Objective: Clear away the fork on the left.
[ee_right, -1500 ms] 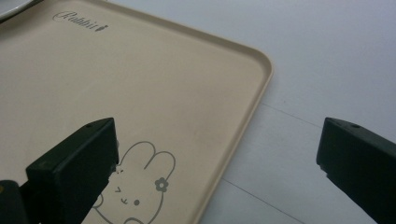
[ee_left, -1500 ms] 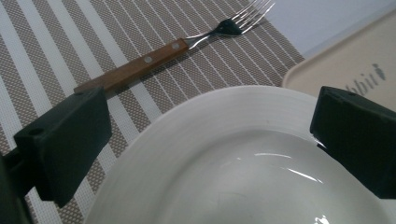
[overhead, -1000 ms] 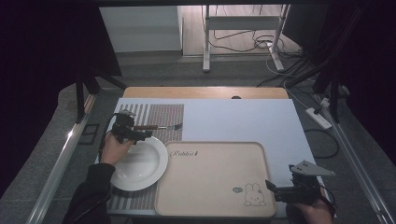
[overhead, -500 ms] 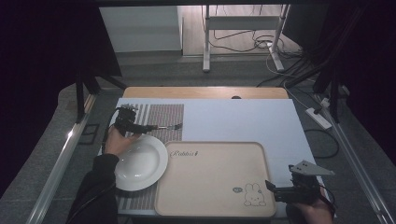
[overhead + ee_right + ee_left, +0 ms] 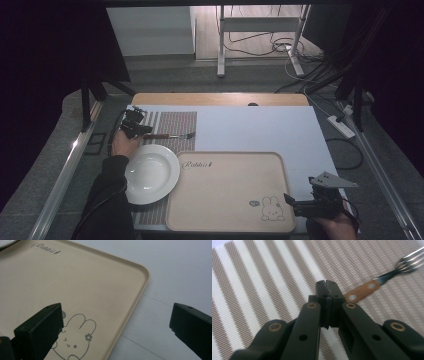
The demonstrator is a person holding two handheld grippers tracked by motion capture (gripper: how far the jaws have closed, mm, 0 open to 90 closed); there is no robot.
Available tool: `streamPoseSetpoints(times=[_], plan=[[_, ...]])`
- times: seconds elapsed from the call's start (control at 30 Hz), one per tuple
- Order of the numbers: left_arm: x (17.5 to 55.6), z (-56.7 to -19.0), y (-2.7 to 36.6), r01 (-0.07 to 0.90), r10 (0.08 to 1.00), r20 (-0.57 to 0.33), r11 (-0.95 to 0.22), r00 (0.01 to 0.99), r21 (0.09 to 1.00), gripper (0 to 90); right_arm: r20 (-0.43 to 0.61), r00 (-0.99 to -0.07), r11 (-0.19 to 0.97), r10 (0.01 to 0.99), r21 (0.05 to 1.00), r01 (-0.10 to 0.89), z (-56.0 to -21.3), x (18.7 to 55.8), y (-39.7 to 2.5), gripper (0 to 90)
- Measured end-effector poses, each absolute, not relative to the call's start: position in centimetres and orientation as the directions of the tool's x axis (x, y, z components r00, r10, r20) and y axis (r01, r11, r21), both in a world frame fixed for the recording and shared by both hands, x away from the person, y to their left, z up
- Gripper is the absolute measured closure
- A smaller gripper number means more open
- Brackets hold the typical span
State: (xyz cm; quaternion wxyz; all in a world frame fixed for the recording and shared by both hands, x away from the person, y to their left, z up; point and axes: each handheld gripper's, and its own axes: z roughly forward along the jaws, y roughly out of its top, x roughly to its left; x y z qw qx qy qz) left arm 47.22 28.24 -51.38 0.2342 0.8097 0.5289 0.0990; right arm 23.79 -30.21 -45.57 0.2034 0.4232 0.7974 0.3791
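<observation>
A fork (image 5: pixel 172 135) with a wooden handle lies on the striped placemat (image 5: pixel 176 121), tines to the right. My left gripper (image 5: pixel 142 131) is at the handle's left end, jaws shut. In the left gripper view the shut tips (image 5: pixel 327 287) sit in front of the fork (image 5: pixel 362 290), hiding its handle end; no grip on it is visible. A white plate (image 5: pixel 150 172) rests on the mat nearer me. My right gripper (image 5: pixel 294 204) is open at the near right corner of the beige rabbit tray (image 5: pixel 225 190), above the tray's edge (image 5: pixel 136 300) with nothing between its jaws (image 5: pixel 115 317).
A pale blue sheet (image 5: pixel 250 125) covers the tabletop right of the mat. Beyond the table's far edge are metal legs and cables on the floor. A power strip (image 5: pixel 342 126) lies right of the table.
My left hand and gripper have shifted slightly toward the far left. The fork has stayed where it was on the mat. The right gripper has not moved.
</observation>
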Motion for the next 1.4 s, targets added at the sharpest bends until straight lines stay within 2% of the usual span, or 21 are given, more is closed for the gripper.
streamPoseSetpoints(times=[0.1, 0.33, 0.6, 0.77, 0.8, 0.83, 0.87, 0.9, 1.0, 1.07, 1.1, 1.13, 1.2, 1.23, 1.27, 1.37, 1.4], plan=[[47.4, -51.9, 28.4, 0.824, 0.906, -0.064, -0.349, 0.419, 0.446, 88.8, -0.001, -0.559, 0.352, 0.829, 0.778, 0.52, -45.6, 23.8, -30.2, 0.0], [45.6, -51.9, 28.6, 0.831, 0.877, -0.116, -0.388, 0.465, 0.398, 88.8, -0.009, -0.563, 0.361, 0.826, 0.776, 0.517, -45.6, 23.7, -30.1, 0.0], [44.6, -52.0, 28.8, 0.828, 0.845, -0.183, -0.408, 0.502, 0.385, 88.9, -0.018, -0.568, 0.371, 0.823, 0.774, 0.513, -45.6, 23.7, -30.0, 0.0], [44.6, -52.0, 28.9, 0.83, 0.842, -0.2, -0.402, 0.501, 0.386, 88.6, -0.019, -0.569, 0.372, 0.822, 0.775, 0.511, -45.6, 23.6, -30.1, 0.0], [44.6, -51.9, 28.9, 0.827, 0.849, -0.18, -0.402, 0.497, 0.393, 88.6, -0.019, -0.569, 0.372, 0.822, 0.775, 0.511, -45.6, 23.6, -30.1, 0.0], [44.6, -51.7, 28.9, 0.828, 0.857, -0.169, -0.391, 0.487, 0.403, 81.6, -0.019, -0.57, 0.372, 0.821, 0.775, 0.51, -45.6, 23.6, -30.1, 0.0], [44.7, -51.5, 29.0, 0.827, 0.859, -0.173, -0.38, 0.482, 0.414, 81.6, -0.019, -0.57, 0.372, 0.821, 0.775, 0.51, -45.6, 23.6, -30.1, 0.0], [44.7, -51.3, 29.0, 0.822, 0.861, -0.172, -0.37, 0.478, 0.433, 72.5, -0.019, -0.572, 0.374, 0.82, 0.775, 0.509, -45.6, 23.6, -30.0, 0.0], [44.8, -51.0, 28.9, 0.806, 0.851, -0.193, -0.353, 0.488, 0.476, 67.5, -0.023, -0.574, 0.378, 0.818, 0.774, 0.507, -45.6, 23.6, -30.0, 0.0], [45.0, -51.1, 28.5, 0.803, 0.849, -0.192, -0.358, 0.492, 0.476, 54.7, -0.027, -0.575, 0.381, 0.818, 0.774, 0.506, -45.6, 23.6, -30.0, 0.0], [45.3, -51.2, 28.1, 0.802, 0.847, -0.193, -0.361, 0.496, 0.475, 42.0, -0.027, -0.575, 0.381, 0.818, 0.774, 0.506, -45.6, 23.6, -30.0, 0.0], [45.3, -51.2, 28.1, 0.802, 0.847, -0.193, -0.361, 0.496, 0.475, 35.3, -0.026, -0.575, 0.38, 0.818, 0.774, 0.506, -45.6, 23.6, -30.0, 0.0], [45.6, -51.2, 27.7, 0.801, 0.841, -0.209, -0.357, 0.5, 0.481, 32.0, -0.026, -0.575, 0.38, 0.818, 0.774, 0.506, -45.6, 23.6, -30.0, 0.0], [45.9, -51.2, 27.1, 0.799, 0.836, -0.21, -0.365, 0.508, 0.478, 23.7, -0.026, -0.576, 0.38, 0.817, 0.774, 0.506, -45.6, 23.6, -30.0, 0.0], [45.9, -51.2, 27.1, 0.799, 0.836, -0.21, -0.365, 0.508, 0.478, 19.2, -0.026, -0.576, 0.381, 0.817, 0.774, 0.505, -45.6, 23.6, -30.0, 0.0], [46.2, -51.3, 26.2, 0.794, 0.83, -0.198, -0.389, 0.522, 0.467, 10.4, -0.027, -0.576, 0.382, 0.817, 0.774, 0.505, -45.6, 23.6, -30.0, 0.0], [46.3, -51.4, 25.9, 0.793, 0.83, -0.187, -0.397, 0.525, 0.462, 10.4, -0.027, -0.576, 0.382, 0.817, 0.774, 0.505, -45.6, 23.6, -30.0, 0.0]])
